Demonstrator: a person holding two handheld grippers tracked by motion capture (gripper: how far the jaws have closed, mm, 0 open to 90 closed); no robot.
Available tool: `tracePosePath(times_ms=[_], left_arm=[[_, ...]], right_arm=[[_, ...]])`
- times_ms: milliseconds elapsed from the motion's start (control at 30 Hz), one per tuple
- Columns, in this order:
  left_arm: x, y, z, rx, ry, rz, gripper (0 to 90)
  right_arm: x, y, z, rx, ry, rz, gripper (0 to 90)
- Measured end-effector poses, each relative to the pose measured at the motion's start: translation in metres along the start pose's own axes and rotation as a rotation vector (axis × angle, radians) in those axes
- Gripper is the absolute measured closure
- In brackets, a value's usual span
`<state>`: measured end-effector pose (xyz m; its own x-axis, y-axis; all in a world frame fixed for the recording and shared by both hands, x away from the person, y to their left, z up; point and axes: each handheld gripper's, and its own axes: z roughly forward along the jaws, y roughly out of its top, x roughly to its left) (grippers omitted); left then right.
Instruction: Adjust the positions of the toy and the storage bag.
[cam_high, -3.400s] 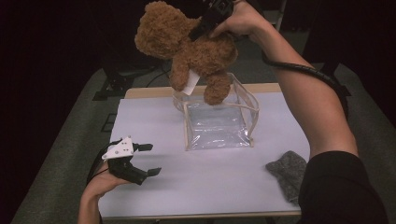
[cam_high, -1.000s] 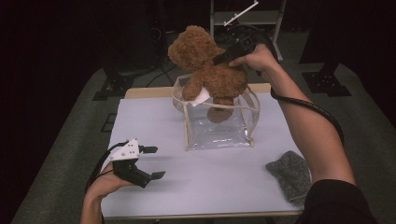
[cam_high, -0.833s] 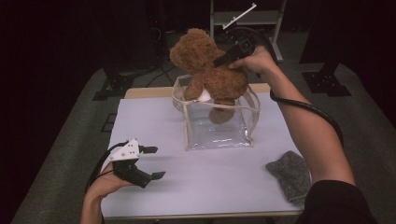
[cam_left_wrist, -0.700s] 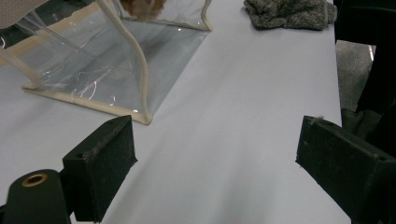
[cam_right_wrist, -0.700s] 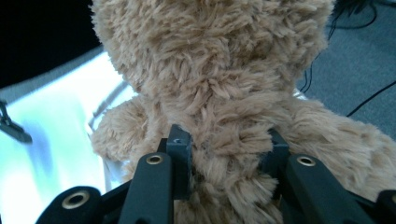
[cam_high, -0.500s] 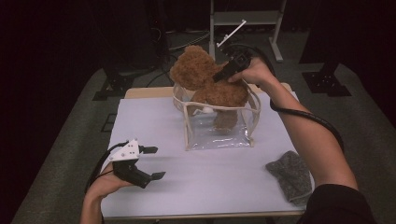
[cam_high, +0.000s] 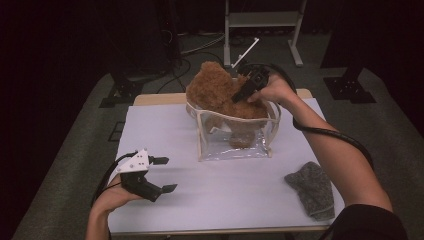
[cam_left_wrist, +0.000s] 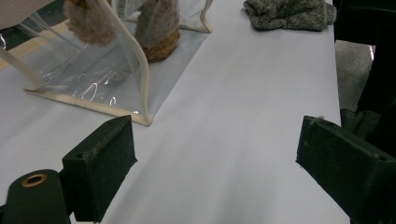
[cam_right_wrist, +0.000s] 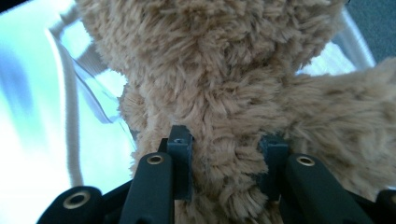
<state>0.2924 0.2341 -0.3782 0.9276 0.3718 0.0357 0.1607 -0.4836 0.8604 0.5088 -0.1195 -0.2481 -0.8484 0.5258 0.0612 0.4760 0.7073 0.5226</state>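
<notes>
High view: the teddy bear is lower than a sec ago. It hung above the clear bag w/ just the feet near the rim; now legs and lower body are inside, one foot close to the bag's floor, head and upper body above the rim. The right gripper has come down w/ it and grips the bear's upper body, over the bag's far side. The left gripper sits in the same spot on the white tabletop, left of the bag and well apart from it, jaws wide, nothing between. A grey cloth lies at the right, untouched.

Left gripper view: jaws spread wide over bare tabletop; bag corner ahead at upper left, bear's foot seen thru the plastic, not clear if it rests on the bottom.

Right gripper view: jaws closed narrow on a thick fold of the bear's fur, pads sunk into the plush; bag's rim and clear wall behind.

Meaning: bear approx. halfway in. Likely left to do: lower further till it settles, then let go. Bag isn't steadied, so it could tip.
</notes>
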Motion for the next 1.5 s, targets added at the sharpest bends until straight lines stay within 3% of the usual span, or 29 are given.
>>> tracePosePath(times_ms=[600,900,967,1067,1267,1433,1500], left_arm=[[0.000,0.000,-0.004,0.001,0.008,0.007,10.4],[0.000,-0.001,-0.005,-0.005,0.012,0.001,10.4],[0.000,-0.001,-0.005,-0.005,0.012,0.002,10.4],[-0.001,0.000,-0.005,-0.003,0.012,0.003,10.4],[-0.001,0.001,-0.004,-0.001,0.010,0.008,10.4],[-0.001,0.001,-0.003,-0.004,0.008,0.006,10.4],[-0.001,0.001,-0.003,-0.003,0.009,0.004,10.4]], right_arm=[[0.009,-0.009,0.039,0.094,0.024,-0.027,66.7],[0.004,-0.016,0.059,0.111,0.035,0.002,66.2],[0.003,-0.015,0.060,0.109,0.033,0.006,62.9],[0.006,-0.009,0.056,0.107,0.015,-0.034,55.8],[0.008,-0.003,0.047,0.099,0.027,-0.043,42.5],[0.005,0.001,0.036,0.048,0.024,-0.030,43.3],[0.004,0.003,0.033,0.037,0.013,-0.029,48.3]])
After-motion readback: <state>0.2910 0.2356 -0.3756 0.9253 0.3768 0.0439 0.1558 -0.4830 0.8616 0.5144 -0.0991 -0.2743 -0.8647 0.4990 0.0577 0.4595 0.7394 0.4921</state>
